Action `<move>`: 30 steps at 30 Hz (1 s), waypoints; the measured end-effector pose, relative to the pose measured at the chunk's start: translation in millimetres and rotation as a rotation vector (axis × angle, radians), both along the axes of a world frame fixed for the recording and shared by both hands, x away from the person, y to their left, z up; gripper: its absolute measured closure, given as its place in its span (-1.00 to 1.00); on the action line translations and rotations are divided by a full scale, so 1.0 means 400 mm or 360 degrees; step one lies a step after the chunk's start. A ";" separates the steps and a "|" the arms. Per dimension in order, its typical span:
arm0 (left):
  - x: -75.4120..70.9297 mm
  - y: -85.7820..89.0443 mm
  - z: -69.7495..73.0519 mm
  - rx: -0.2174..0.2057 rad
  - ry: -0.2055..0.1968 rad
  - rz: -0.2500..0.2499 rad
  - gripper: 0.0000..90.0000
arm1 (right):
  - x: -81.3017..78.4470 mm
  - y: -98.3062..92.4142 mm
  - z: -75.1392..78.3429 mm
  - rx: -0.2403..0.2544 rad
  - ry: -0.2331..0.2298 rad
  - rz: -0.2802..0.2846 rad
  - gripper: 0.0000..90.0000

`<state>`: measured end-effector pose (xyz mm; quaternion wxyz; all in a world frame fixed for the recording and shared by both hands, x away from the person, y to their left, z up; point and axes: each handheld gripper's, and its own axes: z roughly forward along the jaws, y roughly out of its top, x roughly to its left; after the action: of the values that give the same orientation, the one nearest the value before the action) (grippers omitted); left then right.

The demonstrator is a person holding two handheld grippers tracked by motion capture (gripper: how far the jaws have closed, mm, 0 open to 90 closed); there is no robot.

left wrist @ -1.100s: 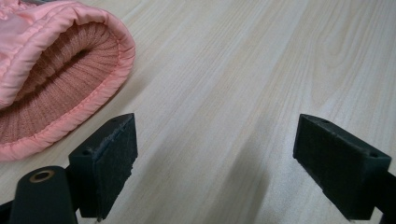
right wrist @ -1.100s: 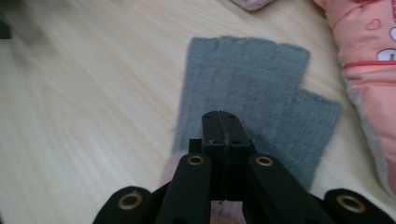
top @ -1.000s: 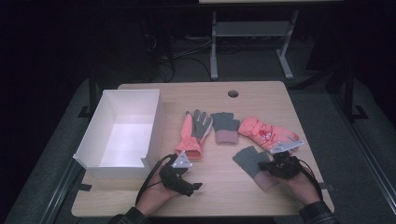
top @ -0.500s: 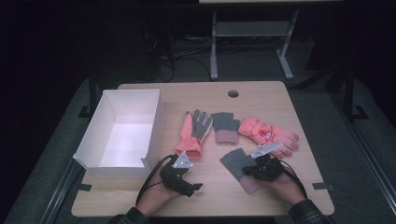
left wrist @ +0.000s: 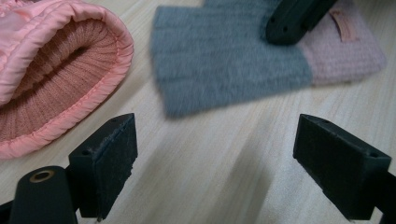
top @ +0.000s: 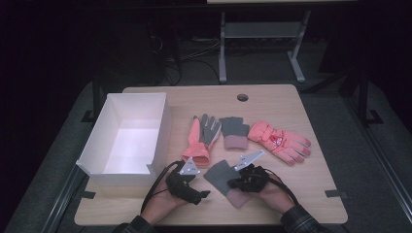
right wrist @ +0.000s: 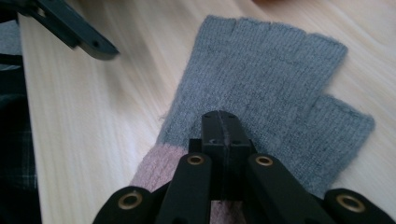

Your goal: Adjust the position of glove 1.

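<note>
High view: on a wooden table (top: 301,104), the right gripper (top: 241,183) rests on a grey fingerless glove (top: 219,175) near the front edge. The glove's long axis runs from its pink cuff at about 5 o'clock to its finger end at about 11 o'clock. The left gripper (top: 201,195) sits just beside it at 9 o'clock. A white box (top: 160,127) stands at 10 o'clock; a second grey glove (top: 233,127) lies at 12 o'clock, between a coral-and-grey glove (top: 203,136) and a coral ski glove (top: 278,141) bearing a small mark too small to read.

Left gripper view: jaws stand wide apart over bare wood, holding nothing. A small tag (left wrist: 344,25) on the pink cuff shows no legible writing.

Right gripper view: jaws are pressed together on the glove's knit just above the cuff; finger openings point away, toward 1 o'clock.
</note>
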<state>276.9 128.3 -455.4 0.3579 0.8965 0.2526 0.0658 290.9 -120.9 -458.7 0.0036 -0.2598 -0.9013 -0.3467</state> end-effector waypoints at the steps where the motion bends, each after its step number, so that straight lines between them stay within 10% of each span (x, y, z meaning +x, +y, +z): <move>1: 0.000 0.000 0.000 -0.0001 0.0001 0.0000 -0.71 | -0.002 0.009 0.000 0.0008 0.0003 0.0012 1.00; 9: 0.004 0.004 0.002 0.0021 -0.0012 -0.0017 -0.71 | 0.012 0.011 0.023 0.0051 -0.0034 -0.0009 1.00; 22: 0.003 0.005 0.002 0.0016 -0.0015 -0.0017 -0.71 | 0.190 -0.027 0.067 0.0107 -0.0135 -0.0320 1.00; 30: 0.002 0.006 0.002 0.0011 -0.0009 -0.0018 -0.71 | 0.280 -0.034 0.029 0.0076 -0.0150 -0.0473 1.00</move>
<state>277.8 130.6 -454.7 0.3560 0.8989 0.2464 0.0670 402.9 -134.6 -447.2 -0.0838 -0.3735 -0.8436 -0.3766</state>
